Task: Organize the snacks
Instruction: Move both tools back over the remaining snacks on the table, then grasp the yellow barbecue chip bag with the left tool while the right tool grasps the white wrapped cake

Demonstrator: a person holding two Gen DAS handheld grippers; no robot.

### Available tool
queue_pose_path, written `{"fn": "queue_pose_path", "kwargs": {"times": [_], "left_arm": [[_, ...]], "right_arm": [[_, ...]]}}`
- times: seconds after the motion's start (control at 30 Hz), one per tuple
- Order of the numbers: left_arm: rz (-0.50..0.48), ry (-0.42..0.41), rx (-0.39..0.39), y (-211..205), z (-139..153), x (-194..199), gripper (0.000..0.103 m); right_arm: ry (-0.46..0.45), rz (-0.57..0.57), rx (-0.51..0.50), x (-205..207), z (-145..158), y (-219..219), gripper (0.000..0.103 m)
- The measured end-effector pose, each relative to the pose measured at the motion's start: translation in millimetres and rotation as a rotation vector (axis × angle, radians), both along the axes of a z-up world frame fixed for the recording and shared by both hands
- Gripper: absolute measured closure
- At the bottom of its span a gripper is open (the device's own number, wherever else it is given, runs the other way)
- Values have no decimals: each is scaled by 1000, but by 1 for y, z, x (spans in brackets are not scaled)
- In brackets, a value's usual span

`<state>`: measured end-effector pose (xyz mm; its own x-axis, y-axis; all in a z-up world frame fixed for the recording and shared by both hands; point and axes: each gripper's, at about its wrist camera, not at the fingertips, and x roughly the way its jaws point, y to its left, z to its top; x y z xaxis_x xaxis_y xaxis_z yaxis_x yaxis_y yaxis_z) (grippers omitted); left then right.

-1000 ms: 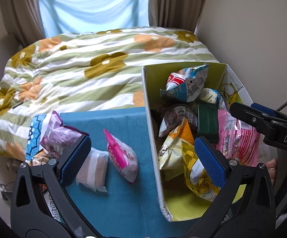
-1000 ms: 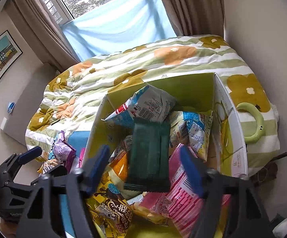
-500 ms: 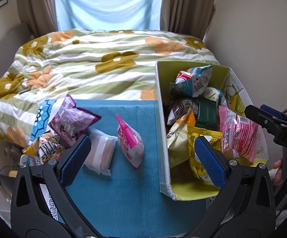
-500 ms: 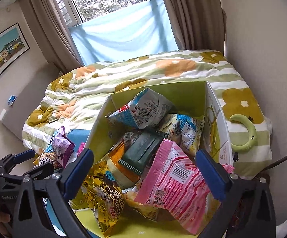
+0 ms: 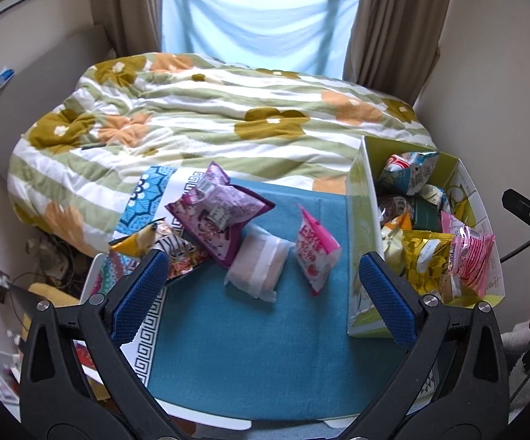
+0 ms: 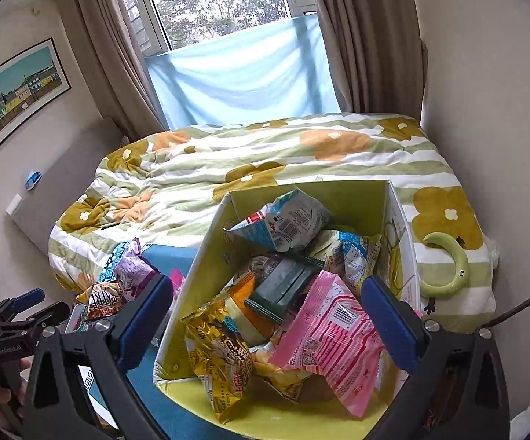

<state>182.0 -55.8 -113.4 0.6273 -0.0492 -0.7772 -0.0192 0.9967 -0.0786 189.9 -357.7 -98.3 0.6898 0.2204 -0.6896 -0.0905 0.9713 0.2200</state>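
A yellow-green cardboard box (image 5: 360, 212) (image 6: 198, 271) stands at the right of a teal cloth (image 5: 250, 337) and holds several snack bags, among them a pink one (image 6: 331, 337), a gold one (image 6: 220, 352) and a dark green one (image 6: 283, 289). On the cloth lie a pink-white pouch (image 5: 314, 253), a pale wrapped cake (image 5: 259, 267), a purple bag (image 5: 220, 212) and a striped bag (image 5: 169, 249). My left gripper (image 5: 261, 297) is open and empty above the cloth. My right gripper (image 6: 268, 319) is open and empty above the box.
A bed with a green-striped flowered quilt (image 5: 206, 110) lies behind the cloth. A green crescent-shaped object (image 6: 452, 267) rests on the quilt right of the box. A wall (image 6: 485, 73) is close on the right. Cables and clutter (image 5: 52, 256) lie on the floor at left.
The dark green pack left my right gripper and landed in the box; the jaws opened wide. Both grippers pulled back and up; the left view shifted left over the loose snacks.
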Motion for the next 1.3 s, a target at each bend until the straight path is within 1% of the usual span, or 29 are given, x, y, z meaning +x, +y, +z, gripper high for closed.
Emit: {"fn": "queue_pose_path", "kwargs": {"times": [0.1, 0.17, 0.27, 0.33, 0.47, 0.6, 0.77, 0.93, 1.1, 1.2, 1.3], "left_arm": [[-2, 0, -4, 30, -1, 1, 0], [-13, 18, 1, 48, -2, 6, 0], [-47, 36, -3, 76, -5, 12, 0], [-70, 48, 8, 92, -8, 18, 0], [-121, 67, 0, 124, -14, 31, 0], [-186, 101, -6, 149, -27, 51, 0], [-289, 175, -40, 169, -56, 82, 0], [-374, 276, -87, 172, -97, 109, 0], [-409, 376, -126, 166, -139, 127, 0], [-421, 416, -143, 162, -160, 134, 0], [-422, 445, -142, 159, -177, 139, 0]], "right_arm": [[-22, -2, -7, -4, 7, 23, 1], [-30, -13, -10, -6, 8, 40, 1], [-15, -43, 11, -7, 5, 68, 1], [-8, -54, 19, -9, 3, 87, 1], [16, -73, -12, -10, -3, 130, 1], [41, -85, -21, -8, -12, 169, 1], [89, -122, -18, 0, -35, 208, 1], [149, -182, -8, 12, -66, 236, 1], [209, -220, -12, 24, -102, 255, 1], [248, -227, -29, 31, -122, 263, 1], [272, -238, -28, 38, -139, 265, 1]]}}
